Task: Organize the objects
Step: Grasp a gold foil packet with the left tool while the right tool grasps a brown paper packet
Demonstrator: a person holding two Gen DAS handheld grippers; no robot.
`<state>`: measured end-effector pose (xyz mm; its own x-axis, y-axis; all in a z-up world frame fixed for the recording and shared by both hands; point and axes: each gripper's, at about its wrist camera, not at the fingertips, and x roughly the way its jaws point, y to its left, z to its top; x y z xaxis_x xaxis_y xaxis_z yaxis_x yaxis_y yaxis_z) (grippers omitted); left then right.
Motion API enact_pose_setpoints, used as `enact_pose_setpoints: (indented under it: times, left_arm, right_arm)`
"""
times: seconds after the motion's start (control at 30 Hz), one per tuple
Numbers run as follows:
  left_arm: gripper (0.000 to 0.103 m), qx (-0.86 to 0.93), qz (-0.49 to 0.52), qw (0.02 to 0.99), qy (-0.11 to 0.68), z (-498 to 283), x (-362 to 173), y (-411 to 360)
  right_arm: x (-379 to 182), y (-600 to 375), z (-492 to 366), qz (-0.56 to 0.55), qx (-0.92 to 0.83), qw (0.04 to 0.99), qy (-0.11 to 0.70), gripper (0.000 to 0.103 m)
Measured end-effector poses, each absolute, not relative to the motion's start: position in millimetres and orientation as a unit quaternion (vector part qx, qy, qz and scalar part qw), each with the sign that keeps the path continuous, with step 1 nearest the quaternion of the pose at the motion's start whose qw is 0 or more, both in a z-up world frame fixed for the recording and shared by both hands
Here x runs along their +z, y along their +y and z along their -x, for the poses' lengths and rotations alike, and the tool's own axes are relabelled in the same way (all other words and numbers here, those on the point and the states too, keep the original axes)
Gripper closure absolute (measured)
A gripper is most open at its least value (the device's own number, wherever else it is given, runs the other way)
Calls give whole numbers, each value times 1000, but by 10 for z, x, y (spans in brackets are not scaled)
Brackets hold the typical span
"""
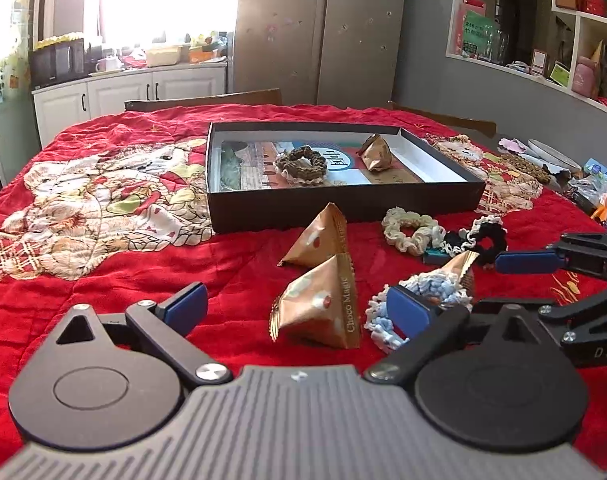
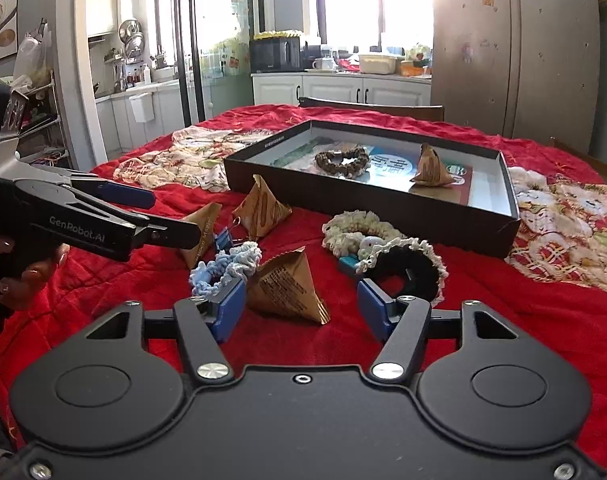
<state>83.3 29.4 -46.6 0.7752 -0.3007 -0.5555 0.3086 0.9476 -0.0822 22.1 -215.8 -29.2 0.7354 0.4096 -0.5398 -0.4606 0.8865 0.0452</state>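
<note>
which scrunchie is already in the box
The brown scrunchie: it lies inside the box, while the cream, black and blue ones sit on the red cloth outside.

I see tray (image 1: pixel 343 204) mid-table, scrunchie (image 1: pixel 301 162) and snack packet (image 1: pixel 375 152) inside. Before tray: two packets (image 1: pixel 317 240) left, two scrunchies (image 1: pixel 409 230) right. Nearer me, third packet (image 2: pixel 285 286) beside another scrunchie (image 2: pixel 223 268).
</note>
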Motion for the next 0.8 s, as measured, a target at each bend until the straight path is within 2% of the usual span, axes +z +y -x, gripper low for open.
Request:
enact_pose_setpoints:
  times: [0.4,0.7,0.8]
  left_arm:
    - [17,-170,-1,936,308,-931,-570,263]
    - [29,-174,8,933,316,-955,-601,288]
    - [38,-176,8,932,318,-954,-607,285]
  right_arm:
    - [-413,-2054,-436,31,243,922,300,42]
    - [-453,-2002,-493,29,251,917,309,51]
    - [-459,-1997,-501,28,251,917,309,53]
